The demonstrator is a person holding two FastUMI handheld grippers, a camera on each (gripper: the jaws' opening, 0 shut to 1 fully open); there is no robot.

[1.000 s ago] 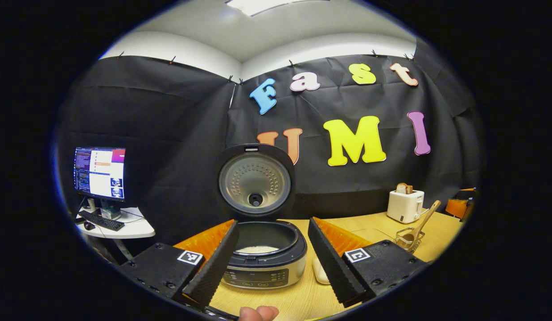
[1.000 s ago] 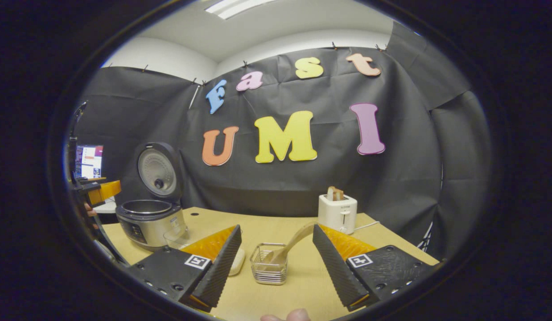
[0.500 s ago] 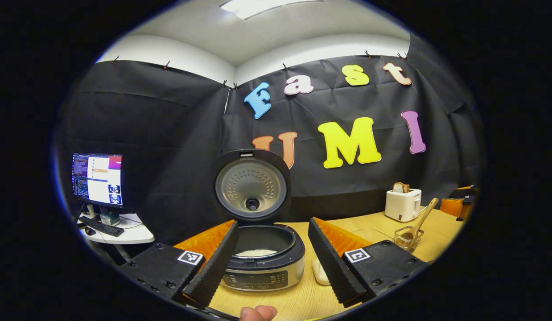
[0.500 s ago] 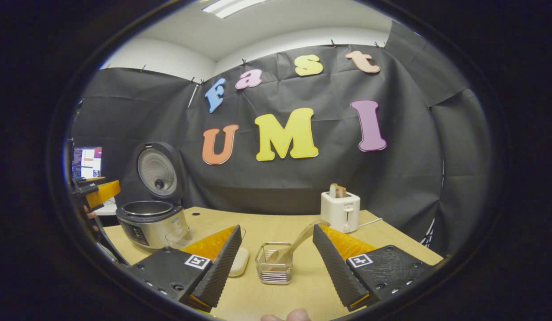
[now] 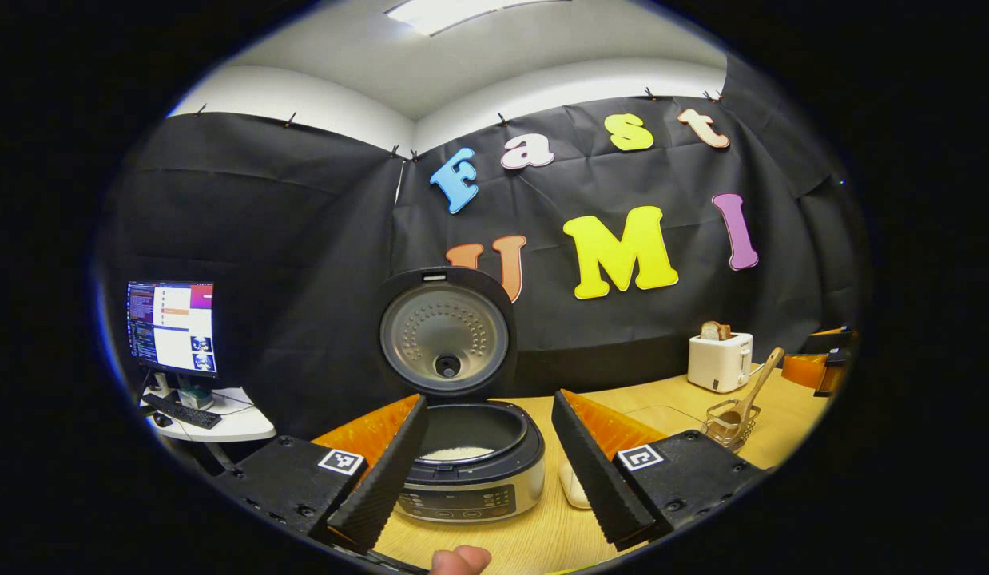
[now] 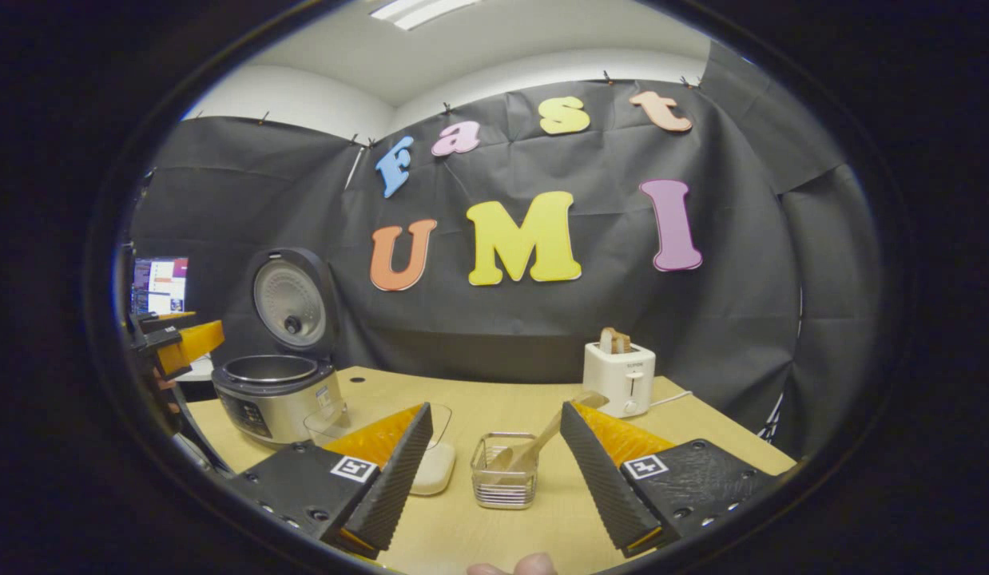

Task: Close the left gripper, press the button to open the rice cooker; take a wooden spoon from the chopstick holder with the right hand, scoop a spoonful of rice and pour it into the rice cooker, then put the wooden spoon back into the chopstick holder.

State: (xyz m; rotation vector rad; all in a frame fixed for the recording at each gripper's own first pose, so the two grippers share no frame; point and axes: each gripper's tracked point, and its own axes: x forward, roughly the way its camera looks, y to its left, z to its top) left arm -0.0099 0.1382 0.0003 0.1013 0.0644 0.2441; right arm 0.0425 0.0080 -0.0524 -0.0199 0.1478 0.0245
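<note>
Rice cooker (image 5: 470, 459) stands lid-up near the table's left edge. My right gripper (image 6: 494, 471), jaws wide and empty, faces the wooden spoon (image 6: 542, 435) in the chopstick holder (image 6: 504, 483); next, grasping its tilted handle.

rice cooker (image 5: 462, 479) glossy metal | chopstick holder (image 6: 504, 483) wire | wooden spoon (image 6: 542, 439) matt

Open rice cooker (image 5: 470, 471) (spoon (image 6: 534, 446) in holder (image 6: 504, 483))

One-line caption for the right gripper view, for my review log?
Open right gripper faces the chopstick holder with the wooden spoon; rice cooker lid up.
</note>
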